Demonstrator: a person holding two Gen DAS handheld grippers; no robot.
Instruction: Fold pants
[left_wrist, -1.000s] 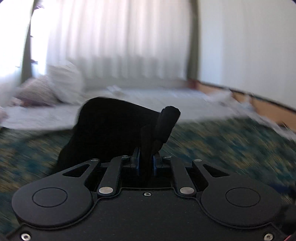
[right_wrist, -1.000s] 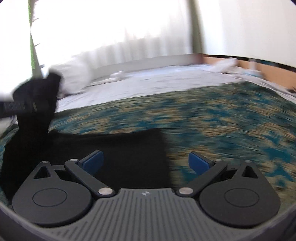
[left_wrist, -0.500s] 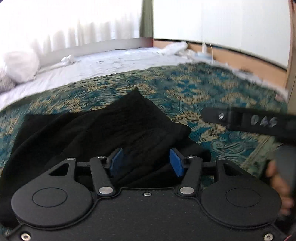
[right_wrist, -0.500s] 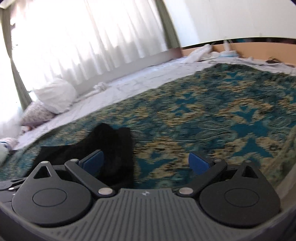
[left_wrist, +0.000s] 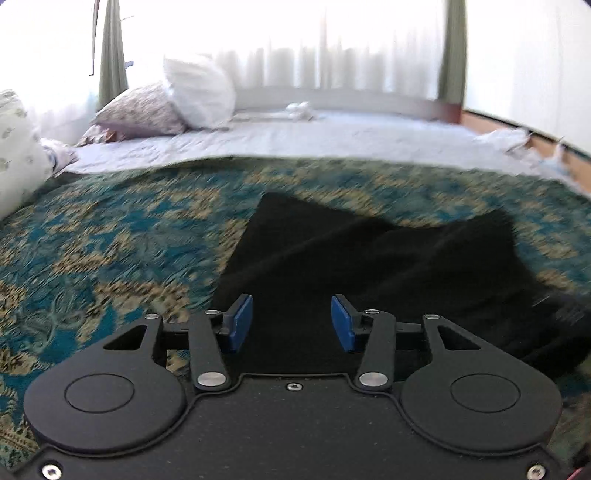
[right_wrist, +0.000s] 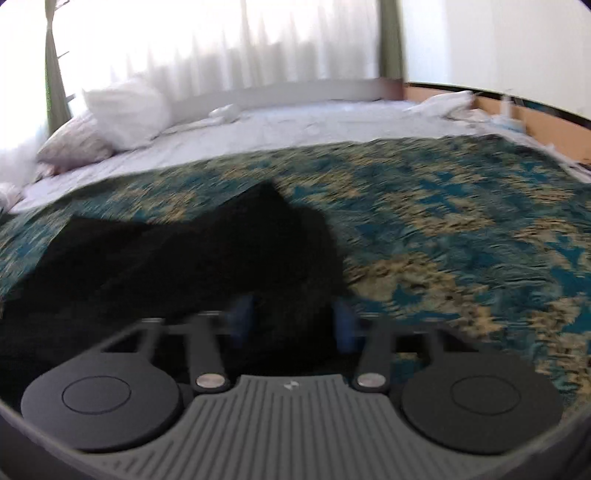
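With both your left gripper (left_wrist: 291, 323) and right gripper (right_wrist: 291, 321) spread over the rumpled black pants (left_wrist: 369, 266) mid-blanket (left_wrist: 110, 240), pinch each near corner squarely before folding.

Patterned bedspread (left_wrist: 110, 236) lies bare left of the black pants (left_wrist: 351, 266) and, in the right wrist view, right of them (right_wrist: 461, 240). Pillows (left_wrist: 177, 99) crowd the far left corner; crumpled white bedding (right_wrist: 447, 103) lines the far right edge.
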